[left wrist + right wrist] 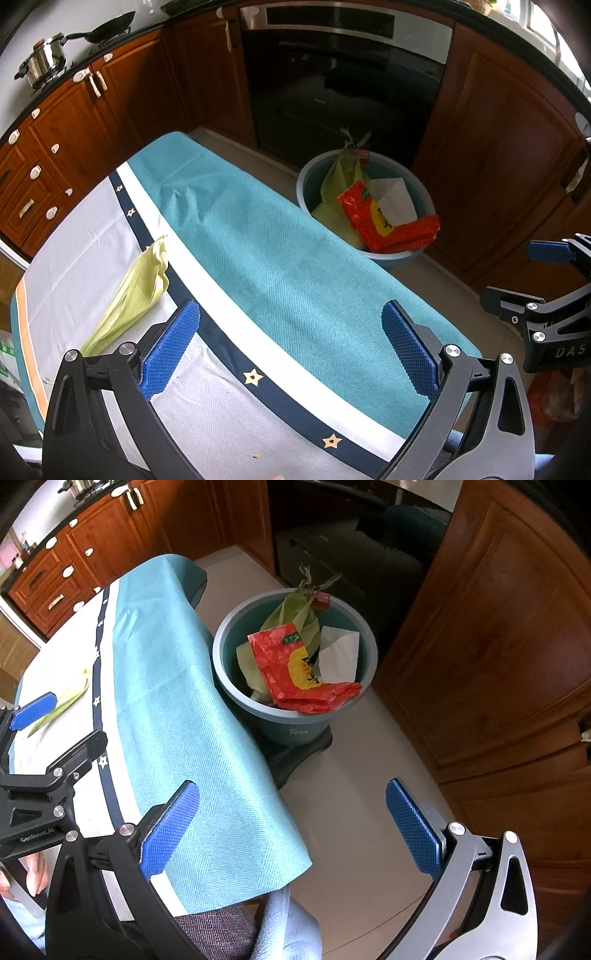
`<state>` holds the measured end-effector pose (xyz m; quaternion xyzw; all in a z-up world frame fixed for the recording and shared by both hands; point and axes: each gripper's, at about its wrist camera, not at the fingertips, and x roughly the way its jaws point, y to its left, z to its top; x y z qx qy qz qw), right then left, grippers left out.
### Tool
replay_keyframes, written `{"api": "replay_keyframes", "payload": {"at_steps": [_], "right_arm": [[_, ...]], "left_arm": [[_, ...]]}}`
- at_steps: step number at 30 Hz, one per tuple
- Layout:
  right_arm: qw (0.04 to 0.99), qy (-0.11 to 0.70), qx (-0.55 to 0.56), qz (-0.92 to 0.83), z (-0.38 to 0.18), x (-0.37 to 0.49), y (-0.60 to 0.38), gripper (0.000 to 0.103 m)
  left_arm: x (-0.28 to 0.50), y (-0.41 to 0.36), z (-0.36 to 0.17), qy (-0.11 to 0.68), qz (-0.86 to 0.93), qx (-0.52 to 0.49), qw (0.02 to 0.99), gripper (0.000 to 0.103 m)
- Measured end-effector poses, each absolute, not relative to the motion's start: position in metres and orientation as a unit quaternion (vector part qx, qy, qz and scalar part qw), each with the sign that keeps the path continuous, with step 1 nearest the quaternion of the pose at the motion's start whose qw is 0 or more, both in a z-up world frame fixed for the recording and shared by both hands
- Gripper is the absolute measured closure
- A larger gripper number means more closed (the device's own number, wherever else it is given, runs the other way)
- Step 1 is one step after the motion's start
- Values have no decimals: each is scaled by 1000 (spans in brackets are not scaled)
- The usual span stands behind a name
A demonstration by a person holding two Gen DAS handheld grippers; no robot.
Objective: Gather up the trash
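Observation:
A pale green corn husk (133, 291) lies on the white part of the tablecloth (258, 251), just left of and beyond my left gripper (291, 350), which is open and empty above the cloth. The husk (70, 698) also shows at the far left of the right wrist view. A blue-grey bin (295, 716) stands on the floor beside the table, holding a red wrapper (291, 668), white paper (340, 653) and green husks (299, 616). My right gripper (295, 830) hangs open and empty over the table's edge and floor, short of the bin (306, 184).
Wooden cabinets (110, 103) and a dark oven (343, 81) line the far wall. A pot (44, 61) and a pan (107, 27) sit on the counter. Pale floor tiles (354, 805) lie between the table and cabinets. A person's hand (33, 878) shows at lower left.

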<state>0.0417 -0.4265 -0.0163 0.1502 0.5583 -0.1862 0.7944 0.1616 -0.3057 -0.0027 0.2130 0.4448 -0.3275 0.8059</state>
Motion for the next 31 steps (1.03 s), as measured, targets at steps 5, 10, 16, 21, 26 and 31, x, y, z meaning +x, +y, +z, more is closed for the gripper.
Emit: {"api": "replay_keyframes", "payload": {"at_steps": [5, 10, 16, 21, 26, 31], "right_arm": [[794, 560, 149, -185, -17, 43, -427, 6], [794, 560, 148, -185, -18, 44, -426, 6], [794, 561, 147, -185, -19, 44, -425, 6], [793, 561, 145, -185, -20, 44, -424, 6], [793, 563, 143, -184, -19, 46, -424, 6], [792, 564, 142, -184, -18, 46, -423, 6]], "left_arm": [[161, -306, -3, 443, -326, 213, 807, 4], [158, -306, -3, 439, -335, 213, 806, 4], [159, -306, -5, 444, -335, 214, 803, 4], [158, -306, -5, 444, -341, 216, 800, 4], [159, -306, -6, 453, -336, 215, 798, 4], [162, -303, -7, 459, -334, 208, 797, 4]]}}
